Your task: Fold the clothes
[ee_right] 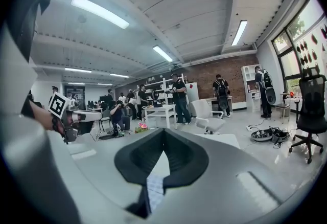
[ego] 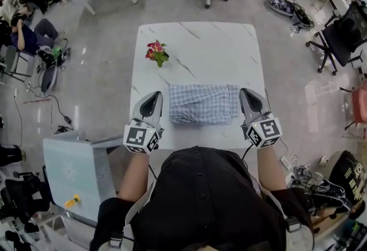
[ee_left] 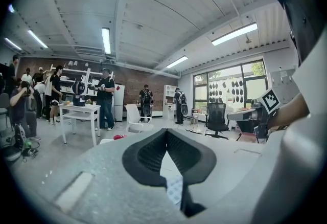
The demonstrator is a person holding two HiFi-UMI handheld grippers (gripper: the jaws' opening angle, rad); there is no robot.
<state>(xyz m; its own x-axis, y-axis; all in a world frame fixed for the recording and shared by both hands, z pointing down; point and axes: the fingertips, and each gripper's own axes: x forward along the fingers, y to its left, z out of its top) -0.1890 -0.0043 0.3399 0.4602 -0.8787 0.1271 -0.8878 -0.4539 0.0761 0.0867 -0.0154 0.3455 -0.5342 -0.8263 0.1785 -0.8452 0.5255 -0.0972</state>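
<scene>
Neatly folded, the checked cloth (ego: 203, 104) is laid on the white table (ego: 195, 43), just between the left gripper (ego: 155, 95) and the right gripper (ego: 246, 93). Both are clenched on nothing. If another fold is attempted, the layers could be dragged askew by a shallow pinch.

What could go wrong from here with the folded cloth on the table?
The left gripper and right gripper sit shut on either side of the checked cloth; nudging it with closed jaws could bunch the fold. The cloth lies toward the near edge of the table, so a pull toward the person might slide it off. A wide sweep on the left could knock the flowers.
</scene>
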